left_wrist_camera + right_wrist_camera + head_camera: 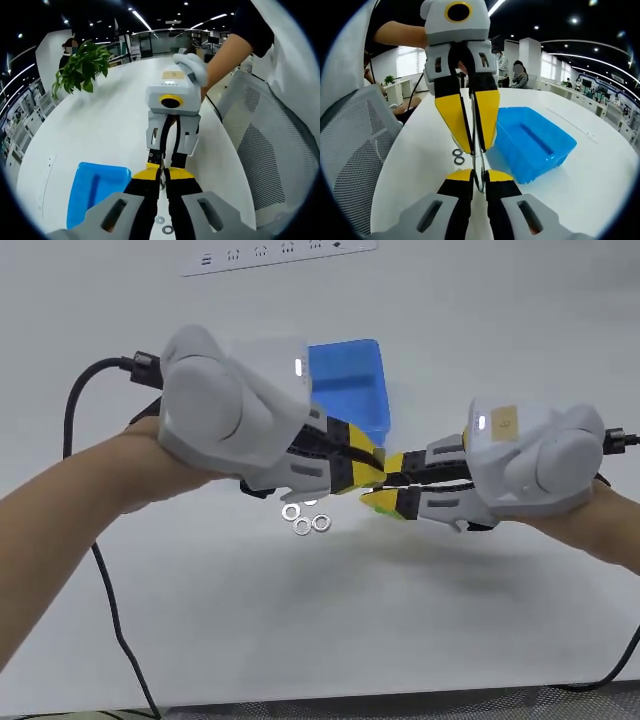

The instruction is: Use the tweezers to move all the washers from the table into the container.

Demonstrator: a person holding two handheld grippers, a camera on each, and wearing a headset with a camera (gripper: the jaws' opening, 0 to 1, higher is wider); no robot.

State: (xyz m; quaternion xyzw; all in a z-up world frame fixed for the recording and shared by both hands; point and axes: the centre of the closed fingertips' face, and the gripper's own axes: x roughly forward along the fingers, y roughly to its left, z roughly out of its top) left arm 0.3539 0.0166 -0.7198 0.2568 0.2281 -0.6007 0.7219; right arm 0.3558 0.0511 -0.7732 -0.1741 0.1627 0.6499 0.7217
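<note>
Two forearms angled inward from either side, left hand-held gripper (161, 172) and right hand-held gripper (480, 176) meeting tip to tip above the white surface (300, 630), both clenched on the thin tweezers (480, 167), three washers (303, 521) on the surface below, blue container (350, 390) behind.

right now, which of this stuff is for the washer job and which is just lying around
For the job:
tweezers, held between both sets of fingers
washers on the table
blue container
left gripper
right gripper

Just lying about:
power strip
plant
mesh chair
</note>
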